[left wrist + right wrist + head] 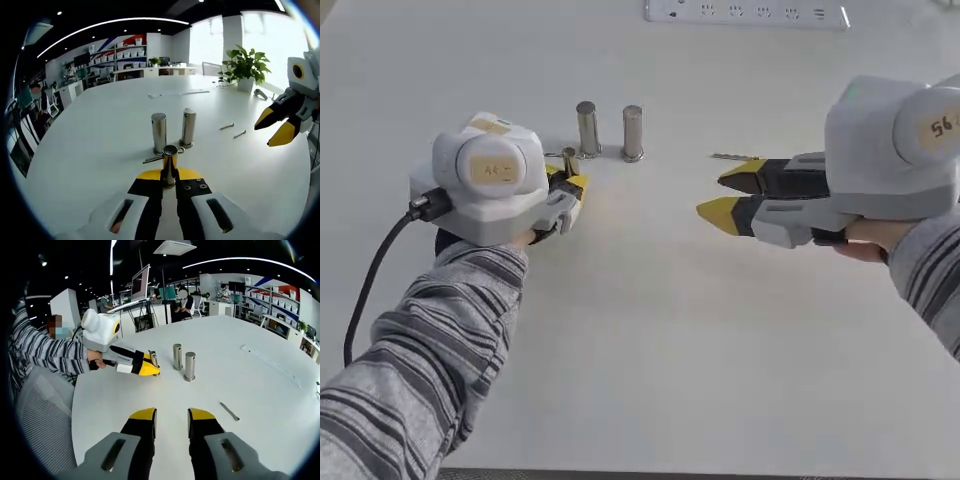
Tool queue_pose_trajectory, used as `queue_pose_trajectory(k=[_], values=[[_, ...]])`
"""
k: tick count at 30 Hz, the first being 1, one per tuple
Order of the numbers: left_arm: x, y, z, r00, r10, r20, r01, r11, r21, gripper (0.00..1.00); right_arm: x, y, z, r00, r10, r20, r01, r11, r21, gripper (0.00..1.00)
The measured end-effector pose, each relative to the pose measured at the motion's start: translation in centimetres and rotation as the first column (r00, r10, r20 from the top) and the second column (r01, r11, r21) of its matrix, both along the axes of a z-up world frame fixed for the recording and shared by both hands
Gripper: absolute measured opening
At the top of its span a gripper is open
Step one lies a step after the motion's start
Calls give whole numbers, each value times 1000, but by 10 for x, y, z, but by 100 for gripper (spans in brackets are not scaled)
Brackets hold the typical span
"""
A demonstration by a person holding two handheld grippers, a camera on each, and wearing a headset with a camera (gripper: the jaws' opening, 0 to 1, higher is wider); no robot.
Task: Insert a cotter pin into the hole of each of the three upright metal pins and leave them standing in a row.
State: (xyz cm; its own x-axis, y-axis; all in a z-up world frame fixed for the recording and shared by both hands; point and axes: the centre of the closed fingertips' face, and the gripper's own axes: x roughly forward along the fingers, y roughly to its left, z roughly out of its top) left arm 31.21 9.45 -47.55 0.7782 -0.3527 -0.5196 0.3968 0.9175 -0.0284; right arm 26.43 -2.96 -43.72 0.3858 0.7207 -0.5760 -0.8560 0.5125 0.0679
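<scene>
My left gripper (572, 180) (170, 176) is shut on a short upright metal pin (569, 160) (169, 162), held low on the white table. Just beyond it stand two more metal pins (587, 128) (633, 132) (159, 132) (188, 127) side by side. A cotter pin (154, 159) lies at their bases. Another cotter pin (730, 157) (229, 411) lies on the table ahead of my right gripper (715, 195) (170, 416), which is open and holds nothing. In the right gripper view the left gripper (150, 369) sits next to the two standing pins (177, 356) (190, 366).
A white power strip (745, 12) lies at the table's far edge. Two loose cotter pins (226, 126) (240, 133) lie right of the standing pins. A potted plant (245, 67) stands at the far side. Striped sleeves (430, 350) reach in from below.
</scene>
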Motion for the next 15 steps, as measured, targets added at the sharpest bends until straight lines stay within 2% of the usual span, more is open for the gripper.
queue_pose_trajectory(k=[15], values=[[4, 0, -2, 1000, -21, 10, 21, 1000, -4, 6, 4, -1, -6, 1000, -12, -21, 12, 1000, -1, 21]])
